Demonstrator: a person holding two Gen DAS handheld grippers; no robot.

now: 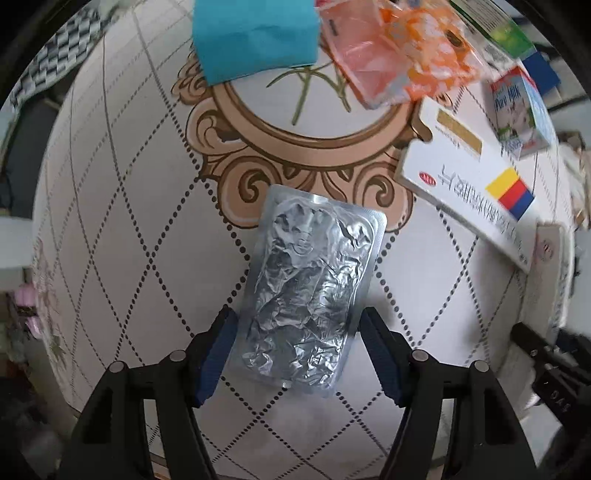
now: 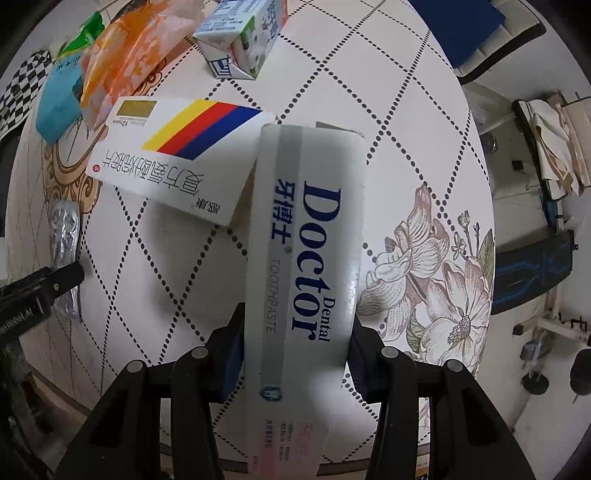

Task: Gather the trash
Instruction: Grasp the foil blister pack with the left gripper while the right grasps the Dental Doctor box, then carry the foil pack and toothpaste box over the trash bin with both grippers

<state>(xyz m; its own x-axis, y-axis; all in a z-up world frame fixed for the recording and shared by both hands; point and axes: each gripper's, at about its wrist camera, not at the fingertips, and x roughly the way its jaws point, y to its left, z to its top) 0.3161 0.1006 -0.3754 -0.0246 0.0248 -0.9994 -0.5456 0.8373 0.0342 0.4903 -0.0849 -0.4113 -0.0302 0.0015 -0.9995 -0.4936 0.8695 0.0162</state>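
A crumpled silver blister pack (image 1: 306, 291) lies on the patterned round table (image 1: 122, 229). My left gripper (image 1: 298, 314) points down over it, and its blue pads (image 1: 218, 350) sit against the pack's two long edges. The same pack (image 2: 64, 229) shows at the far left of the right wrist view, with a left finger across it. My right gripper (image 2: 297, 317) is shut on a white "Doctor Dental" toothpaste box (image 2: 306, 258), its pads pressed flat on the box's long sides. The box's far end rests by a white medicine box (image 2: 177, 147) with yellow, red and blue stripes.
Further back lie a teal paper (image 1: 255, 37), an orange and pink plastic wrapper (image 1: 399, 55), a small milk carton (image 1: 517, 107) and a green packet (image 1: 495, 26). The table's rim (image 2: 491, 206) curves close on the right, with floor clutter beyond.
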